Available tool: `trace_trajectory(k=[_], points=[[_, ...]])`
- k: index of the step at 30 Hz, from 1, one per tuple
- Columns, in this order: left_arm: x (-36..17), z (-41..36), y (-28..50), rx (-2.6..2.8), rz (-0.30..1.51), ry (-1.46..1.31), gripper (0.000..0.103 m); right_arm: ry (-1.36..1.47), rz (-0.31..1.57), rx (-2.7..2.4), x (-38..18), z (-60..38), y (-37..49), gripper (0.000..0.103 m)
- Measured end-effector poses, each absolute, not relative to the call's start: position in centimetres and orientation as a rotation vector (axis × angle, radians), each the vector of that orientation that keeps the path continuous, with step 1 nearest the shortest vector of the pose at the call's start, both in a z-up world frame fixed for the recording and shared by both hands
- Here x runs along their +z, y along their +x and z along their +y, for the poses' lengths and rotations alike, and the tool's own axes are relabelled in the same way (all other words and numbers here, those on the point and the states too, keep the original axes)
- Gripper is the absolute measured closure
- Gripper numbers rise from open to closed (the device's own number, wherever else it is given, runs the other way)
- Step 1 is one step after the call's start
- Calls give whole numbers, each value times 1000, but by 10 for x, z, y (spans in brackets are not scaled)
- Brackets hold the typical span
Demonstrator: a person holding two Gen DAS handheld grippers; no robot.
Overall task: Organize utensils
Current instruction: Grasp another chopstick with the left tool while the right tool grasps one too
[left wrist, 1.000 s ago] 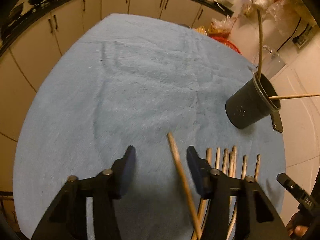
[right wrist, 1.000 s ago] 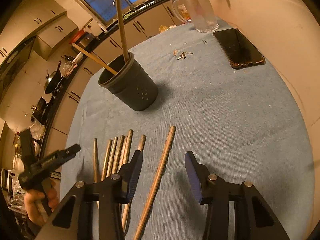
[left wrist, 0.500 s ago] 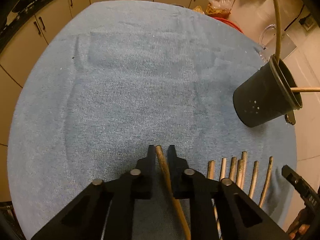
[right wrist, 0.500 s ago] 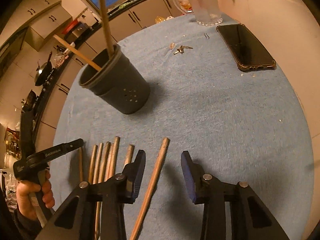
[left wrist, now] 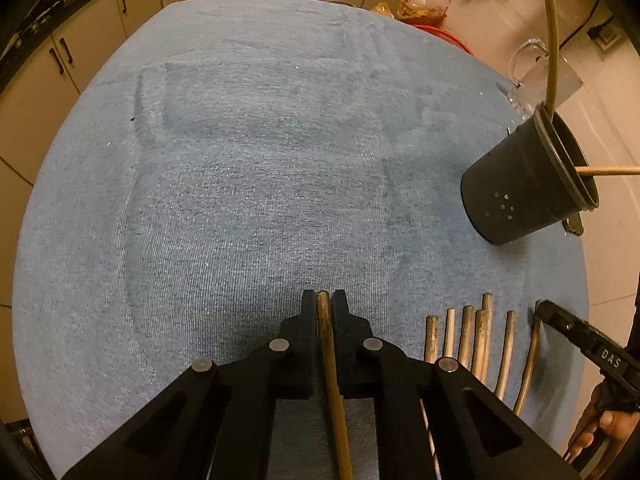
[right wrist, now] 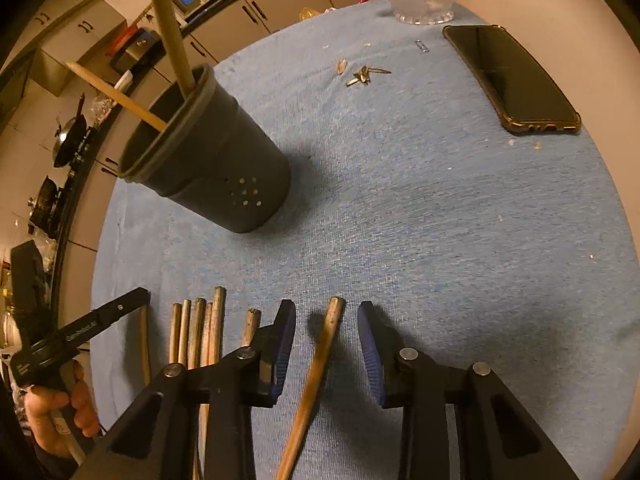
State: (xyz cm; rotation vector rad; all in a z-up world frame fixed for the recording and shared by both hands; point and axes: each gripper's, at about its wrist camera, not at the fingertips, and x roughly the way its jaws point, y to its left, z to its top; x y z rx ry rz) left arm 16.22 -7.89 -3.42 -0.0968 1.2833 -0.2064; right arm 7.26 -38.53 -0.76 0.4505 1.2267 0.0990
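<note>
– Between the closed jaws of the left gripper [left wrist: 323, 299] sits one chopstick [left wrist: 332, 380], pinched near its far tip, low over the blue cloth [left wrist: 240, 200]. Whether it touches the cloth cannot be told.

– Why grip it there?

– Probably so it can be tipped upright and dropped into the dark holder [left wrist: 508, 200], which stands well apart, ahead and to the right, with two sticks already leaning in it.

– Which way does it point?

– Away from the camera; its long axis runs along the fingers, roughly parallel to the row of loose chopsticks [left wrist: 466, 332] just to its right.

– And the right gripper [right wrist: 326, 320]?

– Its jaws are spread, either side of a second chopstick [right wrist: 320, 356] lying the same way; neither pad appears to touch it.
</note>
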Motion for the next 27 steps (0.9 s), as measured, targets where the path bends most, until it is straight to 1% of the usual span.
trace_trajectory(k=[3,5,7,10,14,18,24,27], points=[[-35,-83,170,-210,1295,-71,95,407,1227,79,-6,-378,78,71],[-35,-84,173,-210,1295,-66,95,372,1229,68,-6,-373,79,74],[-36,-85,175,-209,1292,-62,95,328,1227,49,-6,-368,80,83],[-34,-88,178,-204,1301,-36,94,288,1217,35,-6,-363,80,90],[-30,-101,189,-197,1328,-9,94,314,1215,51,-5,-363,79,93],[-30,-103,197,-197,1329,-29,95,333,1172,80,4,-370,69,93],[-25,-92,188,-220,1250,-120,96,299,1074,140,42,-367,47,93],[-14,-84,179,-220,1193,-135,96,299,1024,164,59,-366,37,93]])
